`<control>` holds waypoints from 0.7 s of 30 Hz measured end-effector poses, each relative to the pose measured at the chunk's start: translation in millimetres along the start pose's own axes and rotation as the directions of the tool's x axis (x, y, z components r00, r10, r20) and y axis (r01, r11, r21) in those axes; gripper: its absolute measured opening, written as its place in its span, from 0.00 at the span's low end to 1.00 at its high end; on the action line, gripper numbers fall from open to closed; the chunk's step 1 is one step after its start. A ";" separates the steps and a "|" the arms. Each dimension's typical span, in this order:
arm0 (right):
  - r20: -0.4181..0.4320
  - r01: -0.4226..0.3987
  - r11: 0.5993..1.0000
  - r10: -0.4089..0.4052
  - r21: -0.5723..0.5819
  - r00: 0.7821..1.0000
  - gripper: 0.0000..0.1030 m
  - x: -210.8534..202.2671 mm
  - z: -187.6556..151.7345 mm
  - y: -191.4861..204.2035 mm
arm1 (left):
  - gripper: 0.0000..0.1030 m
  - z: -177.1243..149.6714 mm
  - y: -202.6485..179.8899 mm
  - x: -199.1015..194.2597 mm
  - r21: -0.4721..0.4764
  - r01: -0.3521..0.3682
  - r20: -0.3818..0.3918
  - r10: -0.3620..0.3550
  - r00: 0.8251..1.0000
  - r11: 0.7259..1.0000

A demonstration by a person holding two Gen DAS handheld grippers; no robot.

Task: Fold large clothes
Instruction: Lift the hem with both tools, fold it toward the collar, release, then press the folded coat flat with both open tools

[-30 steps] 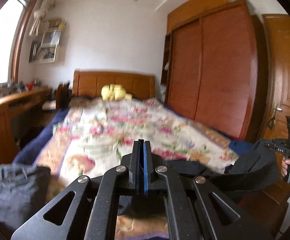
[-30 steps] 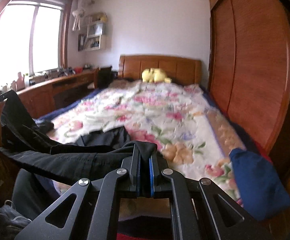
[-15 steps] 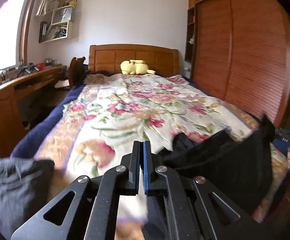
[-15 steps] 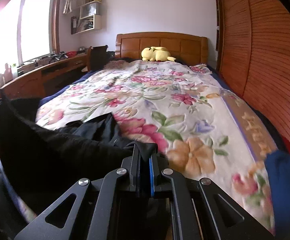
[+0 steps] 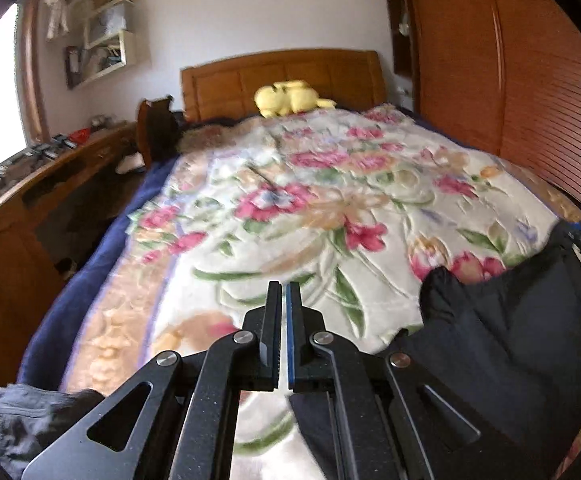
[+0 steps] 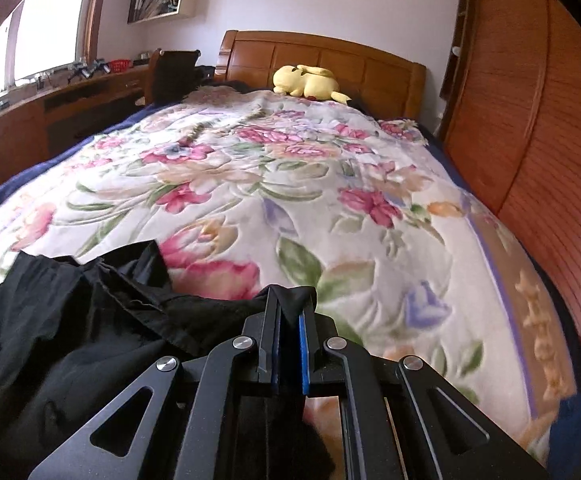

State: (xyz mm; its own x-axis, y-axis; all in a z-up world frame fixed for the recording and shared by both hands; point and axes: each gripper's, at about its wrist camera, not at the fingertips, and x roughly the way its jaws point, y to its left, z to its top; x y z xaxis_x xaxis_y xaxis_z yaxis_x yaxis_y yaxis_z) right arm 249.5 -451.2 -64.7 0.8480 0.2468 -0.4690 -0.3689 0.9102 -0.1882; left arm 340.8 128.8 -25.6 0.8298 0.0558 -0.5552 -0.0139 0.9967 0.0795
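A large black garment [image 6: 70, 340] lies spread over the near end of the floral bed cover [image 6: 290, 184]. My right gripper [image 6: 288, 312] is shut on a corner of it, the cloth pinched between the blue pads. In the left wrist view the same garment [image 5: 510, 340] lies to the right and passes under my left gripper [image 5: 283, 300]. The left jaws are closed to a thin slit. I see no cloth at their tips, and the fingers hide whether cloth is held lower down. The floral bed cover [image 5: 330, 208] lies ahead of it.
A yellow plush toy [image 6: 306, 82] lies at the wooden headboard [image 6: 330, 56]. A wooden desk [image 5: 30, 200] runs along the left and a wardrobe [image 6: 530, 120] along the right. A grey garment [image 5: 22, 420] is heaped at the bed's near left corner.
Both grippers have come down and forward over the bed. The black garment, held stretched in the air before, now lies lower and spread on the cover.
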 end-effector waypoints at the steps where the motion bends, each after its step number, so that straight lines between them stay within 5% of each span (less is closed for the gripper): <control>1: -0.014 0.011 1.000 -0.011 -0.004 1.000 0.06 10.7 2.3 1.0 | 0.02 -1.9 -1.2 5.5 -0.004 0.003 -0.015 -0.004 1.000 1.000; 7: -0.121 0.094 0.995 -0.089 0.037 0.989 0.06 66.8 17.0 -5.0 | 0.03 -24.8 0.6 43.0 -0.031 0.069 -0.146 -0.072 0.987 0.997; 10: -0.163 0.142 0.989 -0.133 0.042 0.978 0.06 88.7 21.7 -6.4 | 0.13 -33.9 -0.6 47.8 -0.012 0.062 -0.178 -0.063 0.982 0.998; 15: -0.239 0.080 0.995 -0.065 0.054 0.969 0.13 98.6 20.5 -6.9 | 0.22 -44.2 0.0 28.9 -0.020 0.094 -0.175 -0.096 0.980 0.995; 19: -0.217 0.090 0.996 -0.088 -0.001 0.972 0.65 71.7 11.1 -8.2 | 0.25 -53.6 -7.5 5.7 -0.014 0.135 -0.165 -0.135 0.977 0.991; 21: -0.225 0.078 0.997 -0.078 -0.008 0.971 0.71 55.8 -0.5 -12.2 | 0.26 -61.3 -14.7 -8.7 0.000 0.140 -0.163 -0.138 0.977 0.990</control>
State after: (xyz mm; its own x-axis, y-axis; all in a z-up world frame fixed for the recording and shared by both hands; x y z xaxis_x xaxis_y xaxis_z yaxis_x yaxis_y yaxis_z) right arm 301.2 -448.7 -89.0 0.7671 0.0938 -0.6346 -0.3045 0.9240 -0.2314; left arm 299.6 117.2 -72.8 0.7217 -0.0738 -0.6882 0.1025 0.9947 0.0008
